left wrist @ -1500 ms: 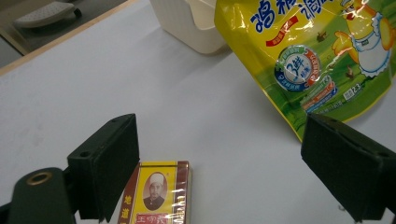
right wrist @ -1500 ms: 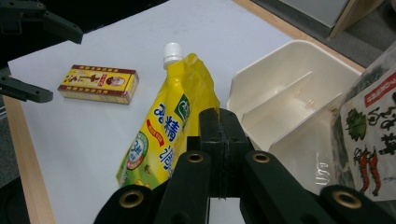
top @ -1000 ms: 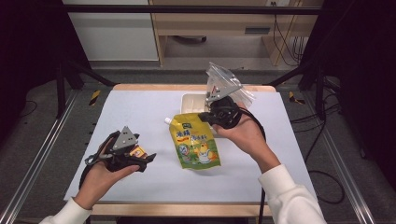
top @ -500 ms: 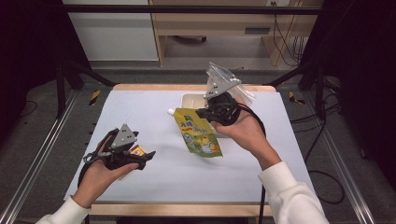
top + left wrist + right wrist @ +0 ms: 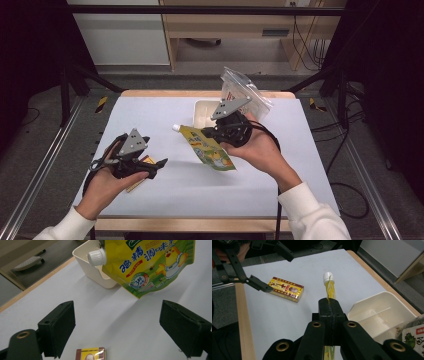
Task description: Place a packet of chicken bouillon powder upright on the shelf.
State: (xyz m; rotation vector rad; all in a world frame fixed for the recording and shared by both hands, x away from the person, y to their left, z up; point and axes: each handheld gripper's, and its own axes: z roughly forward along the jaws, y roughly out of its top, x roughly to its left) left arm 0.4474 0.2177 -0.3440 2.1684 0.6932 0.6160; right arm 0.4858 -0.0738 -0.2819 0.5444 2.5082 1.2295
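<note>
A yellow spouted pouch [image 5: 209, 151] with a white cap [image 5: 97, 257] hangs tilted above the white table. My right gripper [image 5: 212, 134] is shut on its edge, the jaws pressed flat on the foil [image 5: 329, 288]. A small red and yellow box [image 5: 286, 289] lies flat on the table at the left. My left gripper [image 5: 156, 164] stands open just above it, with the box [image 5: 90, 354] low between its wide jaws and not touched. The pouch [image 5: 150, 262] hangs a little beyond the left gripper [image 5: 122, 325].
A cream divided tray [image 5: 202, 112] sits at the back middle of the table, its compartments bare [image 5: 382, 312]. A clear bag of packets [image 5: 245, 92] leans behind the right hand. Metal rails run along both sides of the table.
The right gripper has lifted the pouch off the table and carried it back toward the tray; it now hangs tilted. The left hand has hardly moved.
</note>
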